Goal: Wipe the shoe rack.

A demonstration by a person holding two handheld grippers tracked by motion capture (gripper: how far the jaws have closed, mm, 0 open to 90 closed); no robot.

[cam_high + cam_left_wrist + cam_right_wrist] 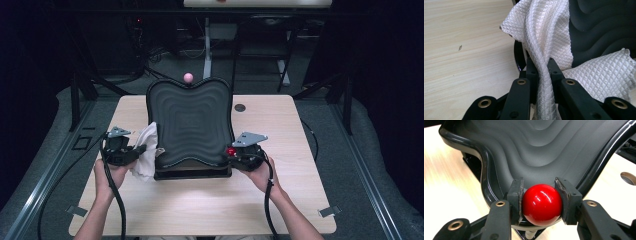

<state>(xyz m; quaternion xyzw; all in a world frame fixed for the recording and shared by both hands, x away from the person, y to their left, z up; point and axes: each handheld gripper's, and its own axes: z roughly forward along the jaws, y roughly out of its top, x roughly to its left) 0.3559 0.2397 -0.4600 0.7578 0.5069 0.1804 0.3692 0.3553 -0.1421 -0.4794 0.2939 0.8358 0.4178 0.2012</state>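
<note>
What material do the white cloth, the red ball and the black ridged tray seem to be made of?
Cloth: woven fabric, perhaps microfibre, with a diamond-grid texture and a slight sheen.
Ball: hard and glossy, likely plastic or resin; it shows sharp highlights.
Tray: probably moulded plastic; the stepped ridges look matte, the rim glossy.
</note>
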